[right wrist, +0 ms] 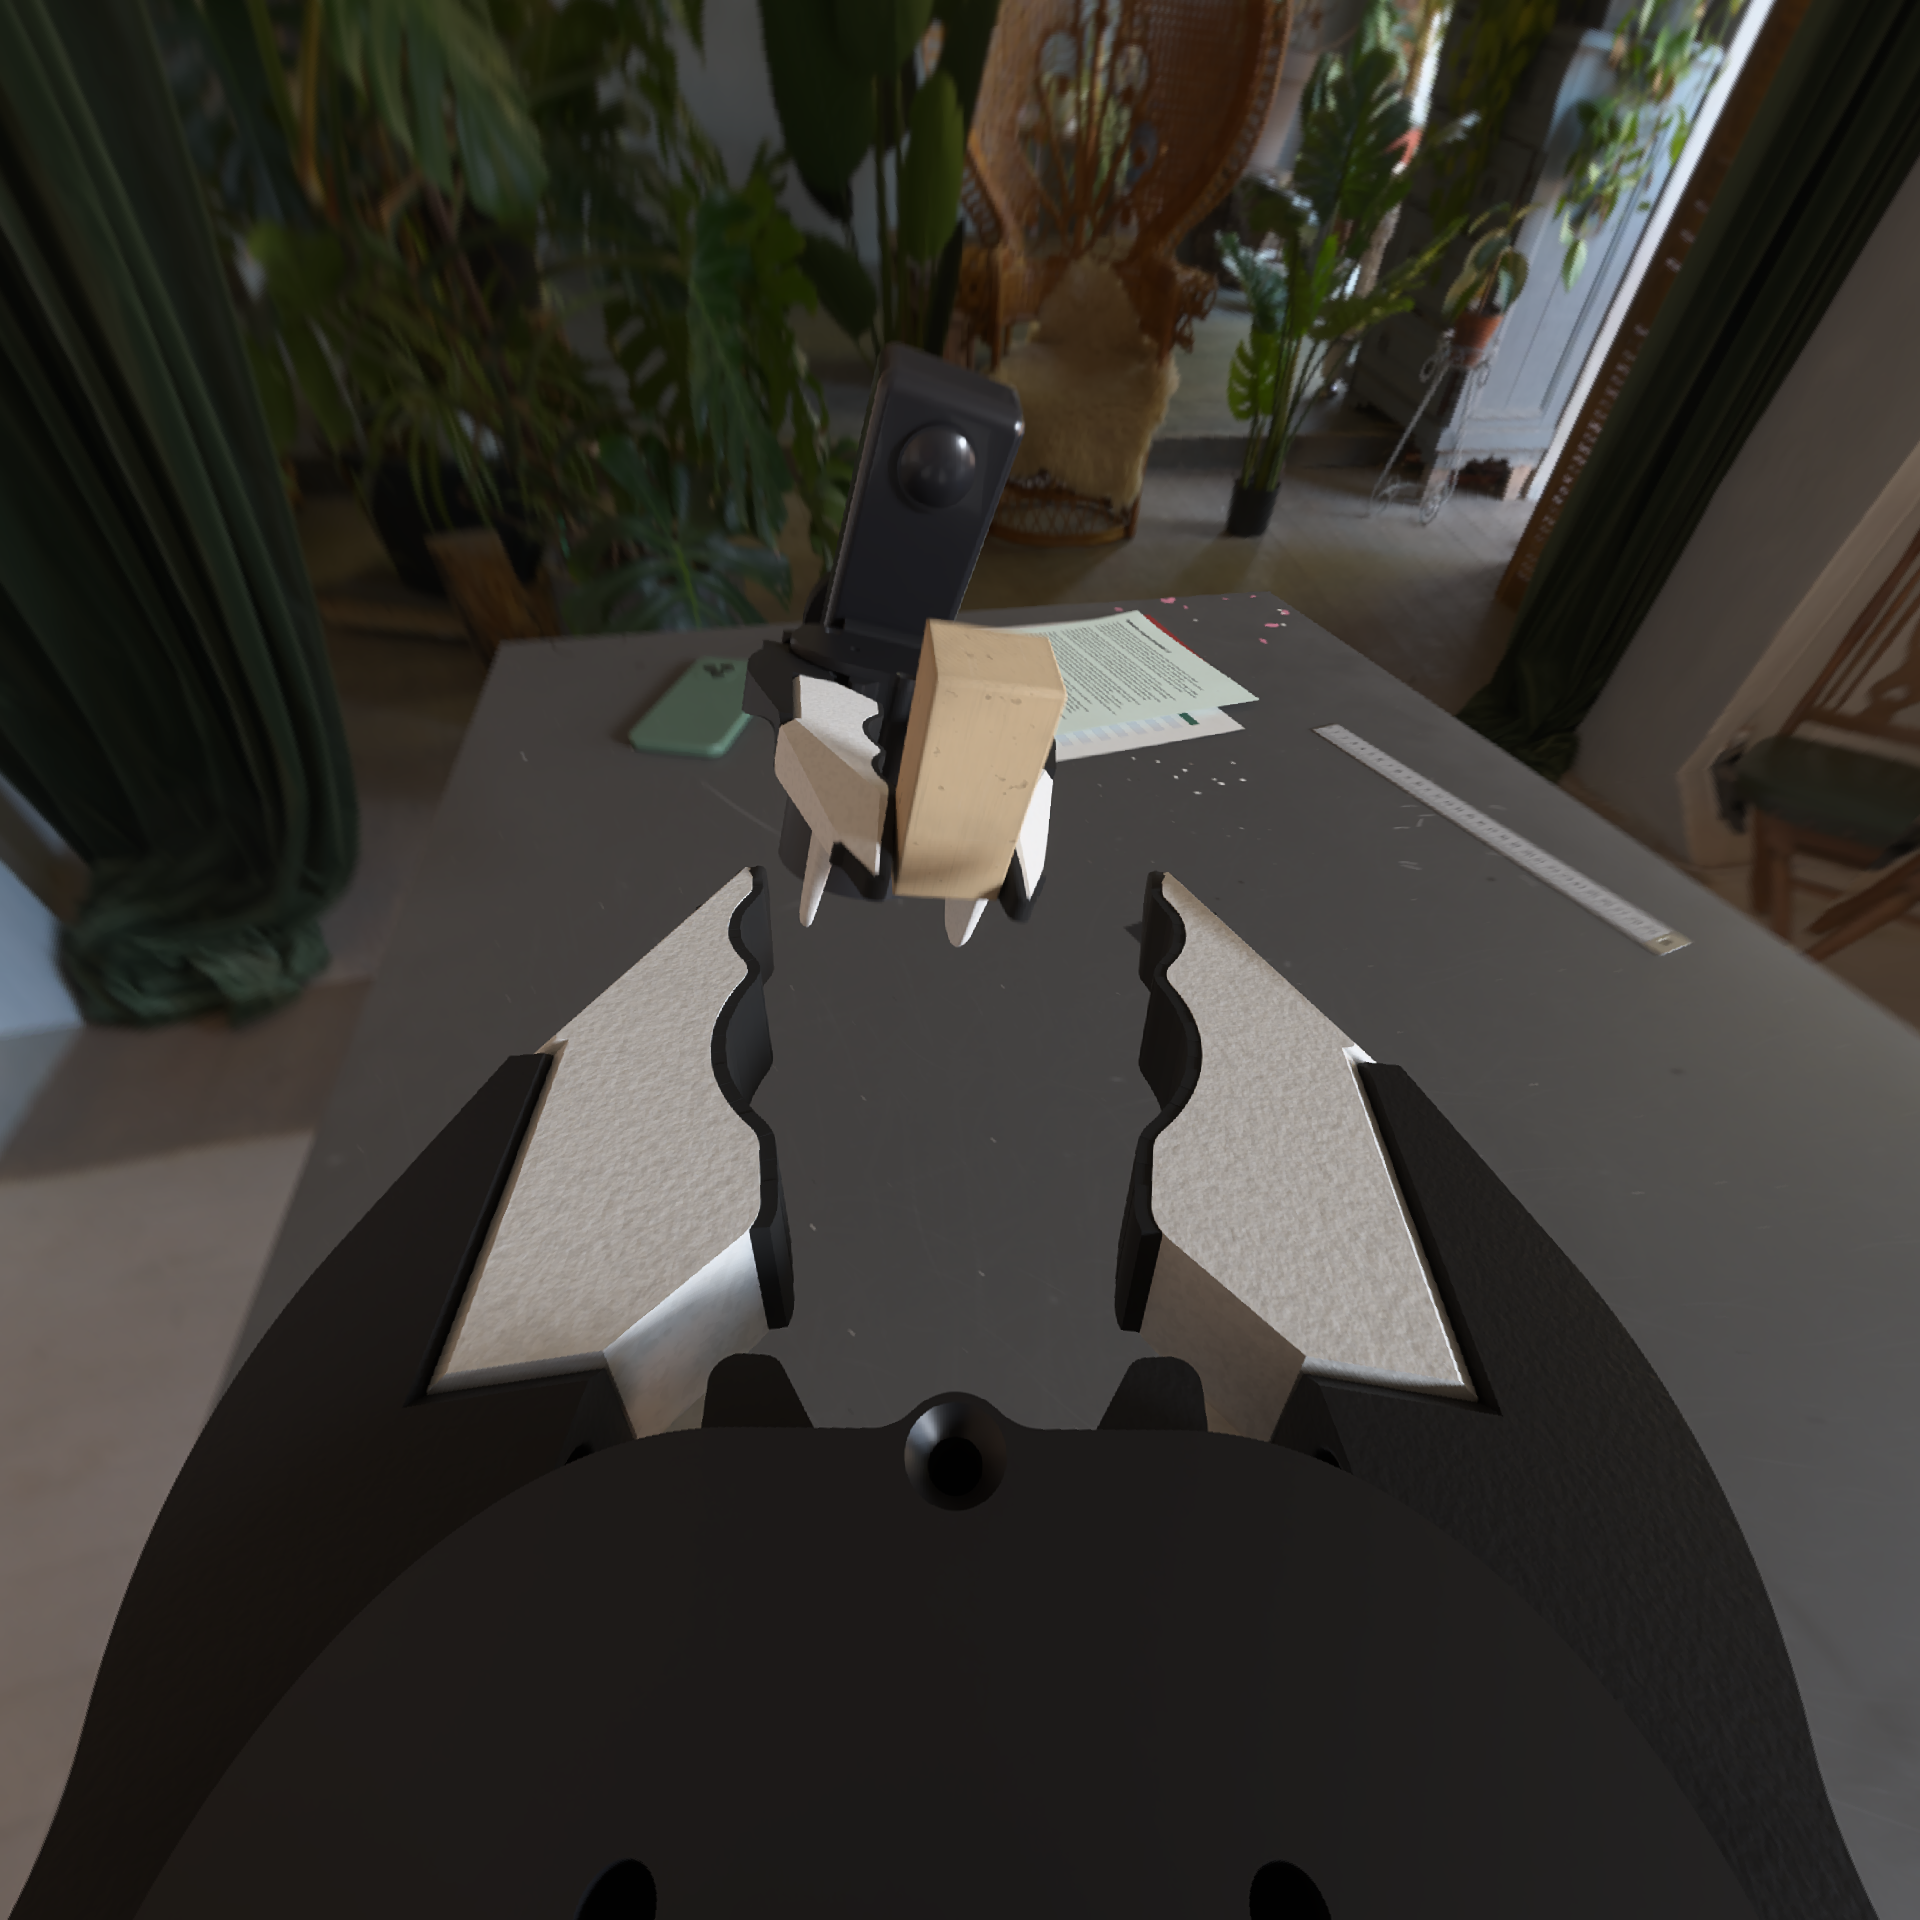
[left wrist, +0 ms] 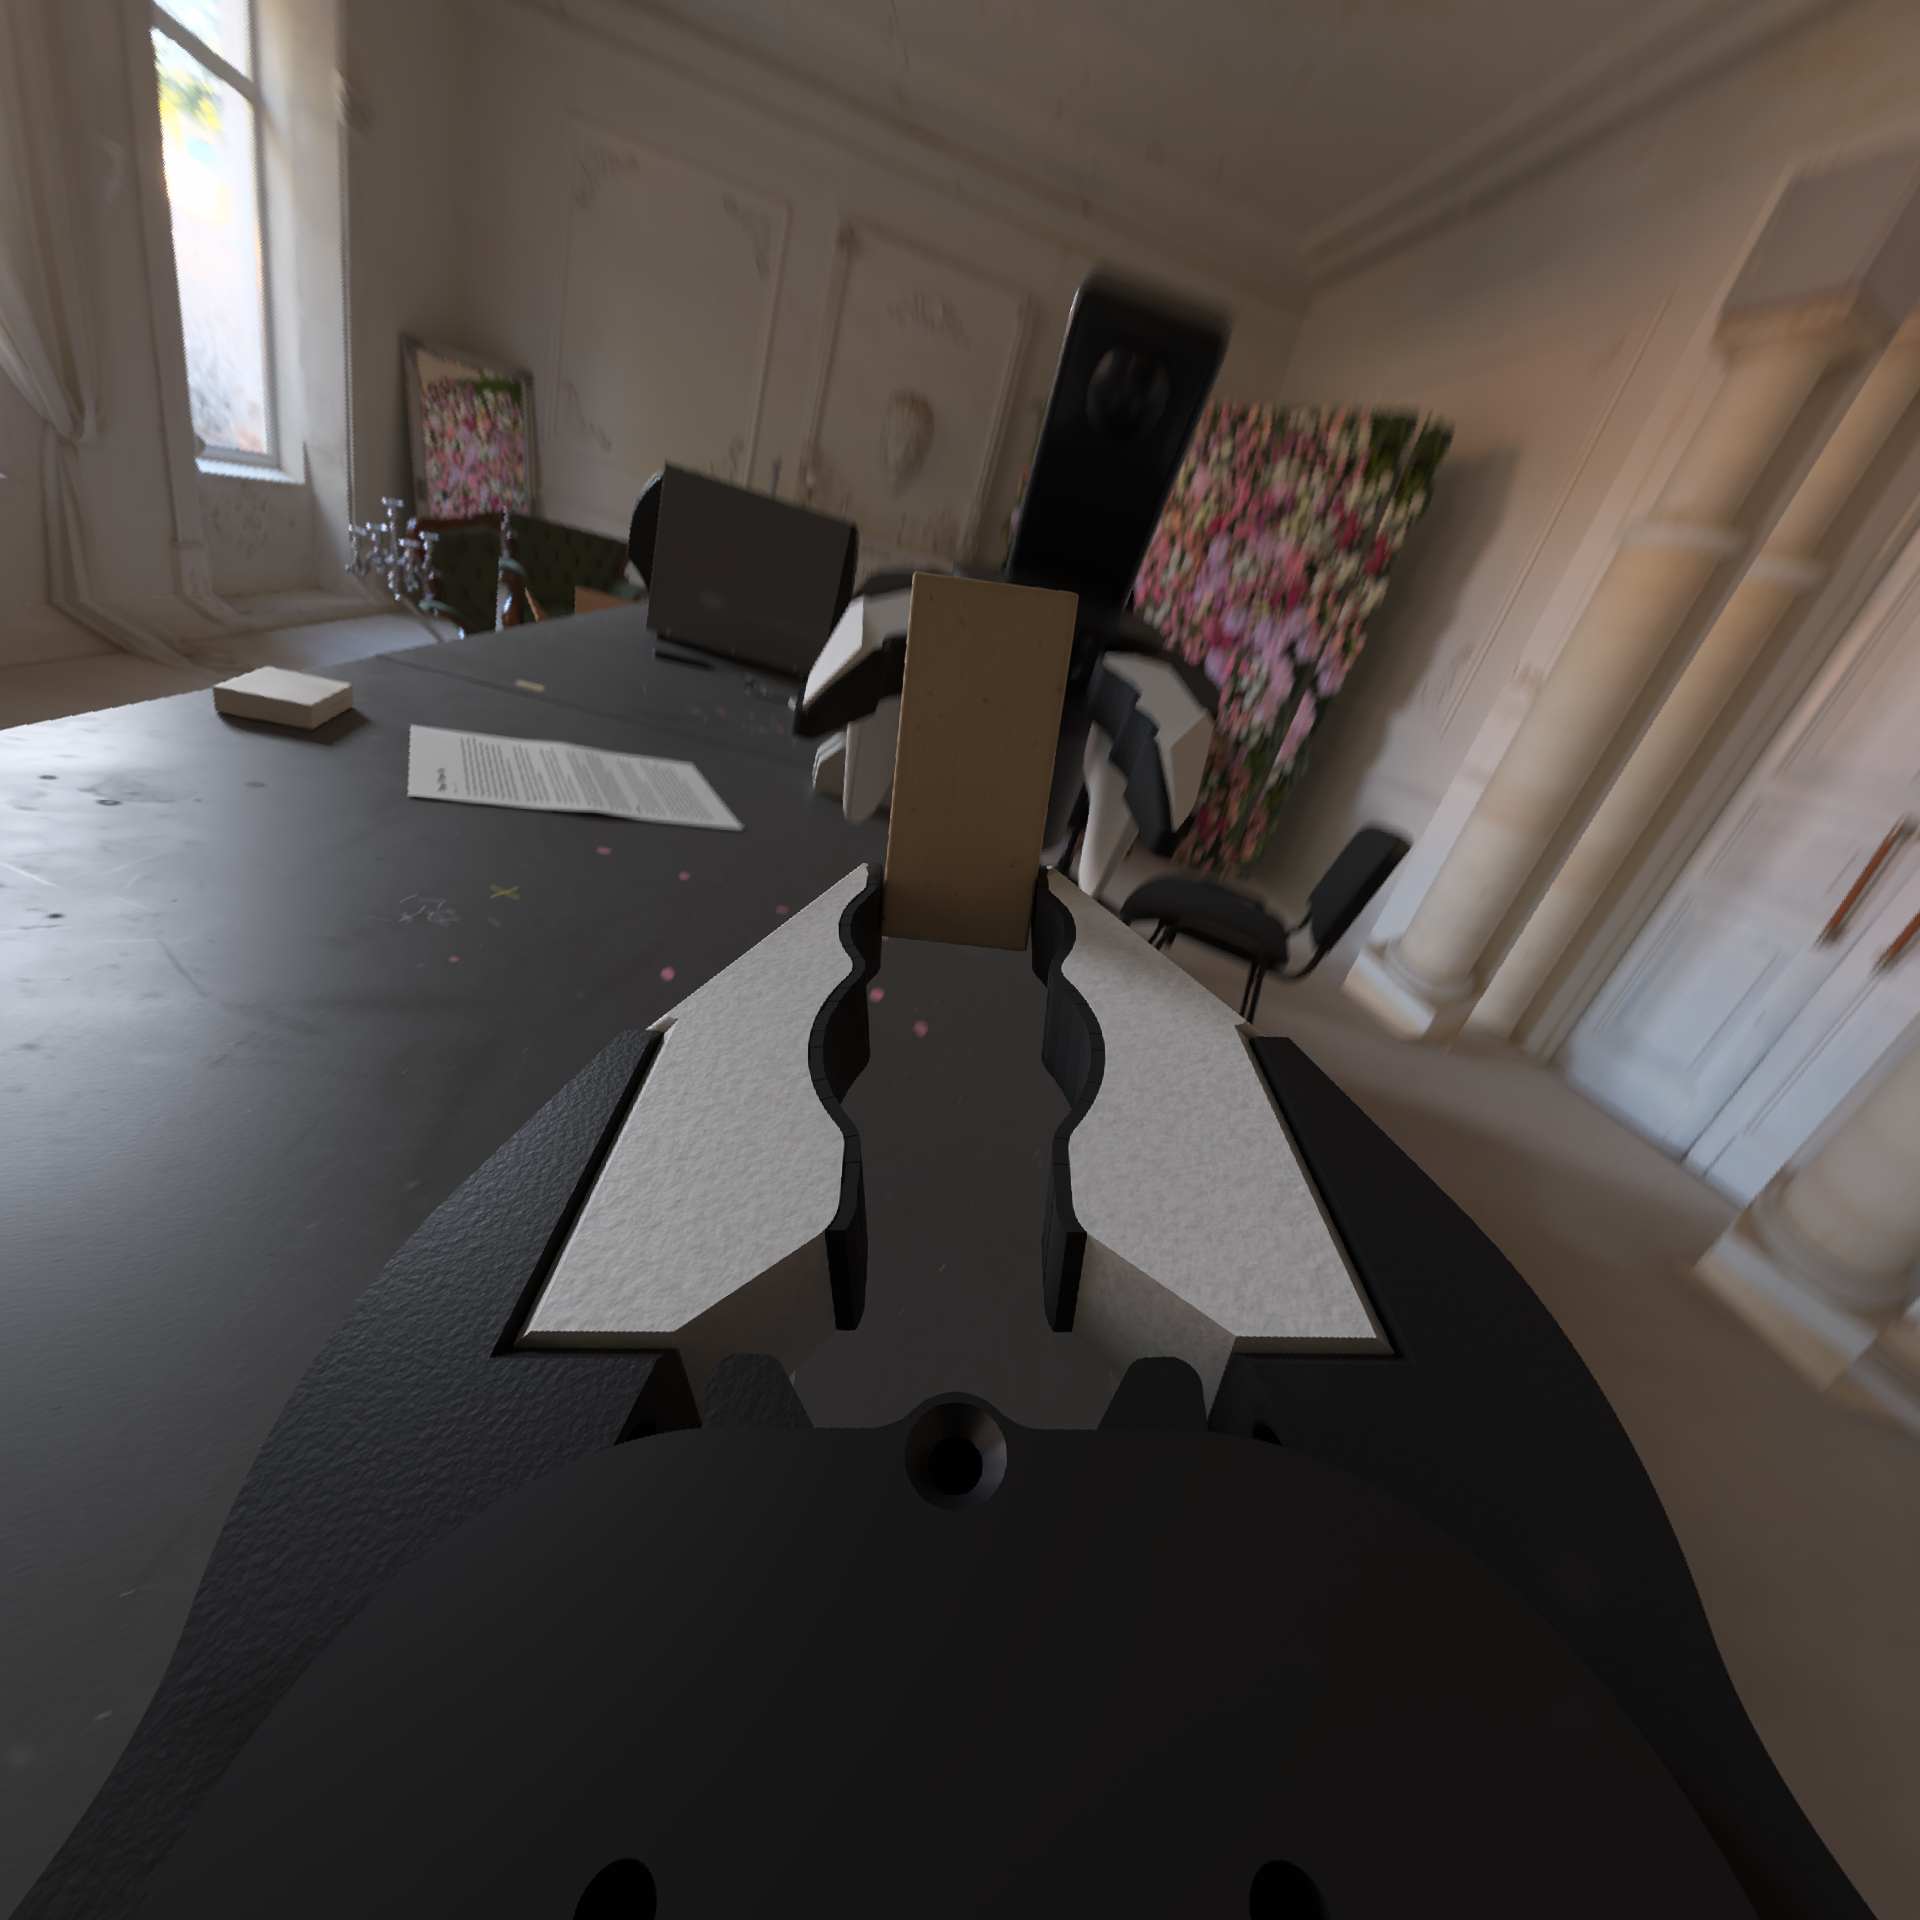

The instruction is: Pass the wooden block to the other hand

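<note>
The wooden block (left wrist: 977, 769) is a light, tall rectangular piece standing upright between my left gripper's fingertips. My left gripper (left wrist: 956, 894) is shut on the block's lower end and holds it above the dark table (left wrist: 260, 935). In the right wrist view the block (right wrist: 971, 764) and the left gripper (right wrist: 904, 894) are just beyond my right gripper (right wrist: 954, 894). The right gripper is open and empty, with its tips a little short of the block. In the left wrist view one of the right gripper's white fingers (left wrist: 847, 665) shows behind the block.
A printed sheet (left wrist: 566, 779) and a white box (left wrist: 283, 698) lie on the table to the left. A green phone (right wrist: 691, 707), papers (right wrist: 1132, 681) and a ruler (right wrist: 1496, 836) lie at the far end. A black chair (left wrist: 1268, 914) stands beside the table.
</note>
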You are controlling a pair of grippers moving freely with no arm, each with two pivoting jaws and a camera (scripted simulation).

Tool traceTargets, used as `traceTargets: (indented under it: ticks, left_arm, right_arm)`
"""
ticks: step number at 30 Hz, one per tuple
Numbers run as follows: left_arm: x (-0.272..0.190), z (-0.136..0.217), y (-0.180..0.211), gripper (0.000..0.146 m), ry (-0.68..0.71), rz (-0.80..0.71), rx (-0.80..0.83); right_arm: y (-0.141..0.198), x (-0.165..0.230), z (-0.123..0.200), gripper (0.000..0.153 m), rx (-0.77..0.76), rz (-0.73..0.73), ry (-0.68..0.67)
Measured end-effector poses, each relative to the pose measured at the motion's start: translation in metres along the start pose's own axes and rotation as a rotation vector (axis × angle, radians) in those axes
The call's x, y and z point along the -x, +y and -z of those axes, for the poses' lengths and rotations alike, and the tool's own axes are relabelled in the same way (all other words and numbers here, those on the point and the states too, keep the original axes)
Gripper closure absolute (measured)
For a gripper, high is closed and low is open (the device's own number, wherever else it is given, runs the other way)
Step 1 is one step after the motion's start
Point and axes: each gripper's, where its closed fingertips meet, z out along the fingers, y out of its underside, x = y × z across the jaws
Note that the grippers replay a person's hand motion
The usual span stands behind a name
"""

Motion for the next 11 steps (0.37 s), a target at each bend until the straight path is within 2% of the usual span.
traceTargets:
  ticks: [2, 6, 9, 11]
  left_arm:
    - [0.004, 0.004, -0.008, 0.118, -0.006, 0.067, -0.066]
    - [0.021, 0.013, -0.011, 0.118, -0.048, 0.23, -0.105]
    - [0.036, 0.02, -0.008, 0.118, -0.102, 0.321, -0.1]
    - [0.047, 0.029, -0.01, 0.118, -0.139, 0.358, -0.116]
  right_arm:
    - [0.003, -0.007, -0.003, 0.081, -0.019, -0.074, 0.008]
    - [0.021, -0.014, -0.006, 0.08, 0.066, -0.17, -0.004]
    - [0.049, 0.0, 0.002, 0.079, 0.273, -0.195, -0.093]
    - [0.066, 0.019, 0.013, 0.085, 0.414, -0.135, -0.21]
